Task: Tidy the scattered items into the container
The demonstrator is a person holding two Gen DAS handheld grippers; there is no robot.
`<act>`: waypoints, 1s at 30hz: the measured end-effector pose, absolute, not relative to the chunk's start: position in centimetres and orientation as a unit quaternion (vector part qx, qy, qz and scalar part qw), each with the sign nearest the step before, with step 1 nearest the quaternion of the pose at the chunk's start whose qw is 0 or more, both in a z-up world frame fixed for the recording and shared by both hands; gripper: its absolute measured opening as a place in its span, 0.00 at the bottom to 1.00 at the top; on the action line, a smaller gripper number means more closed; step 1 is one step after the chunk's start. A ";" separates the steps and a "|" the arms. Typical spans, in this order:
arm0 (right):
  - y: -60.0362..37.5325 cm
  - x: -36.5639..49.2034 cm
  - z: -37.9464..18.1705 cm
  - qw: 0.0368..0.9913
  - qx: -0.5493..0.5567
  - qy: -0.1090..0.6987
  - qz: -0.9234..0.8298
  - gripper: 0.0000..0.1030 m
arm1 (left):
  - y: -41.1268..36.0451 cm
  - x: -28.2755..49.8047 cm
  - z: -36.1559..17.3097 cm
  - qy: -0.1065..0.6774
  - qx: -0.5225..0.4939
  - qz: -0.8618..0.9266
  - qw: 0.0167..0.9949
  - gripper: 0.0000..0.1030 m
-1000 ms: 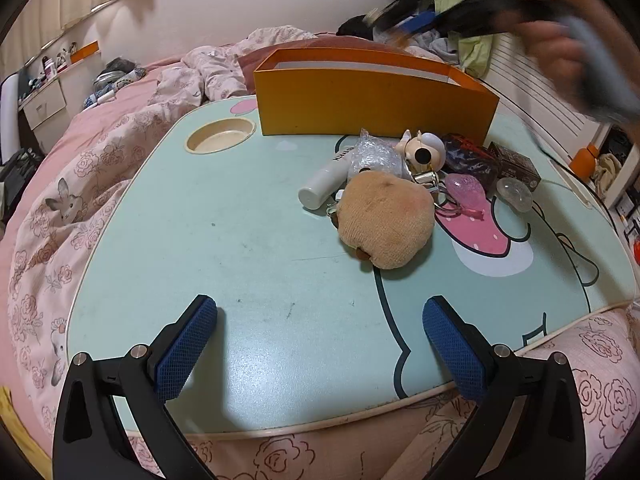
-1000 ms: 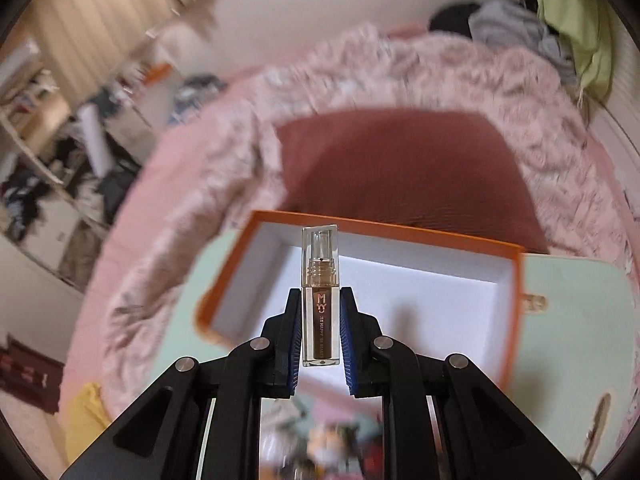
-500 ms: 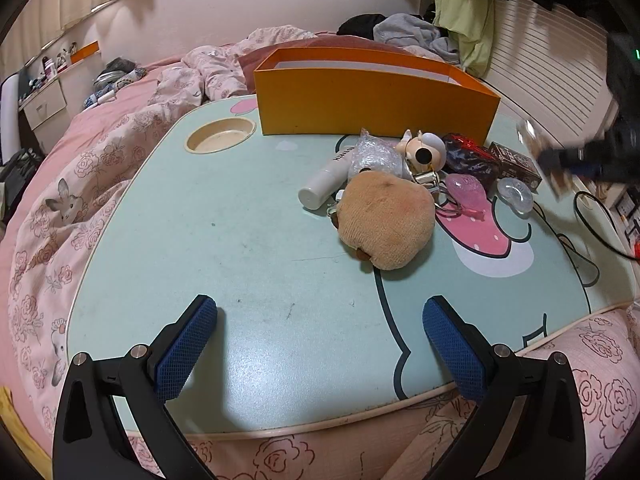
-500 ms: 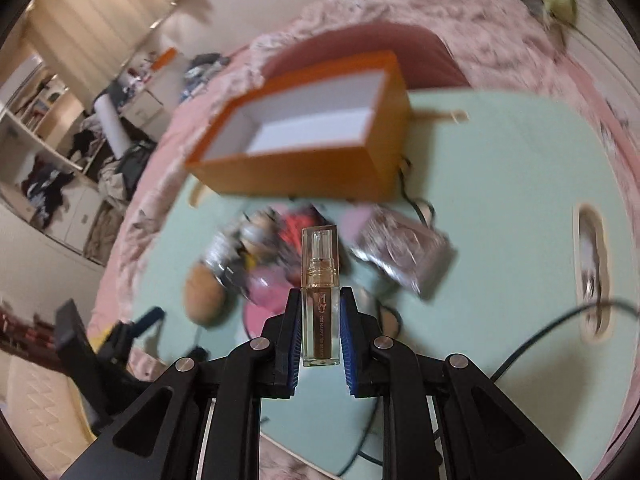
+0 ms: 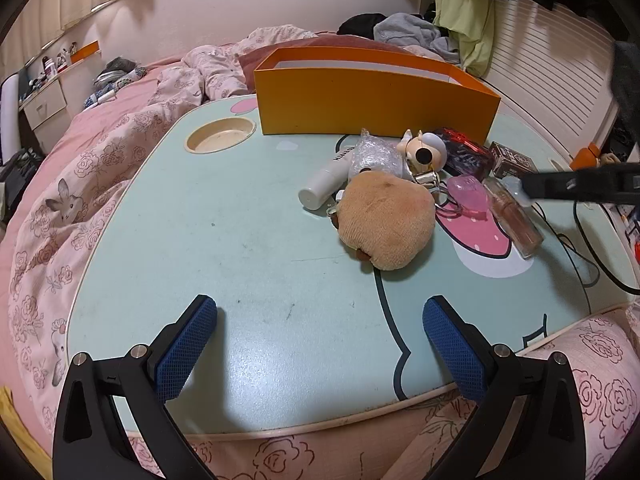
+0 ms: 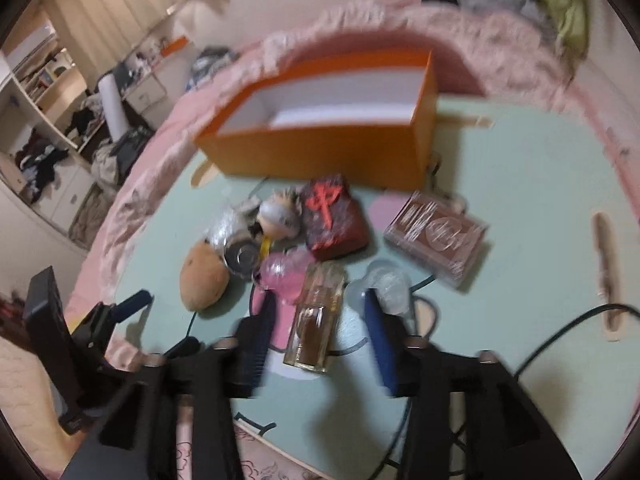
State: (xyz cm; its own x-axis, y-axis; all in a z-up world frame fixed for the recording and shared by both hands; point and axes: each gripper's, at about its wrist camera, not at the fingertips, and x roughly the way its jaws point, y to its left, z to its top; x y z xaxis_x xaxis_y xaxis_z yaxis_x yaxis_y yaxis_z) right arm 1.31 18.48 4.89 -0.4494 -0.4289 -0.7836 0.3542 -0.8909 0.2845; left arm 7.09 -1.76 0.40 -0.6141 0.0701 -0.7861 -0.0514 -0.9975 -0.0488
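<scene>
While the orange box (image 5: 376, 96) stands open-topped at the far end of the counter (image 5: 240, 240), only white inner walls show; its floor is hidden from both views, so contents can't be told. All clutter sits just in front of the box: white tube (image 5: 330, 178), bubble-wrapped lump (image 5: 374, 156), figurine (image 5: 426, 154), tan plush (image 5: 386, 224), pink clear piece (image 5: 468, 192), red-marked block (image 6: 334, 216) and a patterned wrapped box (image 6: 438, 234). The counter left of the box is bare apart from a round cup recess (image 5: 220, 140), with wide room there; the near edge drops onto pink floral bedding (image 5: 60, 208). A black cable (image 6: 560, 328) loops right of the pile. The left gripper (image 5: 320, 334) hovers over the near edge, jaws wide apart, nothing between them. The right gripper (image 6: 320, 332) (blurred) has just been opening its jaws; the amber bottle (image 6: 318, 316) lies on the counter between them, in front of the box, and neither pad appears to press it.
</scene>
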 end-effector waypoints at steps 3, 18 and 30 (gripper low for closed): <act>19.1 3.4 5.1 0.214 0.446 -0.011 -0.869 0.65 | -1.7 7.1 0.4 -0.011 -0.438 0.898 0.034 1.00; 18.7 5.5 1.3 0.101 0.448 0.093 -0.883 0.92 | 2.2 5.0 0.7 0.044 -0.438 0.897 0.050 1.00; 19.4 5.1 0.9 0.105 0.461 0.068 -0.879 1.00 | 0.5 4.8 0.1 -0.001 -0.435 0.899 0.052 1.00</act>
